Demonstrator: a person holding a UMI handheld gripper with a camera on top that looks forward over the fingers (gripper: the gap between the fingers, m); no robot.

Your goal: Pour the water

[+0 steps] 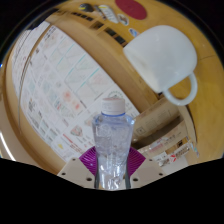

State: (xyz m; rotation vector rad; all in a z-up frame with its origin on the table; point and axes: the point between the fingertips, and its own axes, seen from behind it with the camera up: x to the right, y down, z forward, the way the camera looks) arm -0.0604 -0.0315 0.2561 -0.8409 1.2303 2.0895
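A clear plastic water bottle with a white cap stands up between my fingers. My gripper is shut on the bottle, its magenta pads pressing on both sides of the lower body. The view is tilted. A white mug with a handle sits on the wooden table beyond the bottle, above and to the right of its cap, its mouth facing away. The bottle holds water; its cap looks closed.
A large printed sheet with coloured pictures lies on the table left of the bottle. Papers and a red round object lie at the far side. A small label lies near the right finger.
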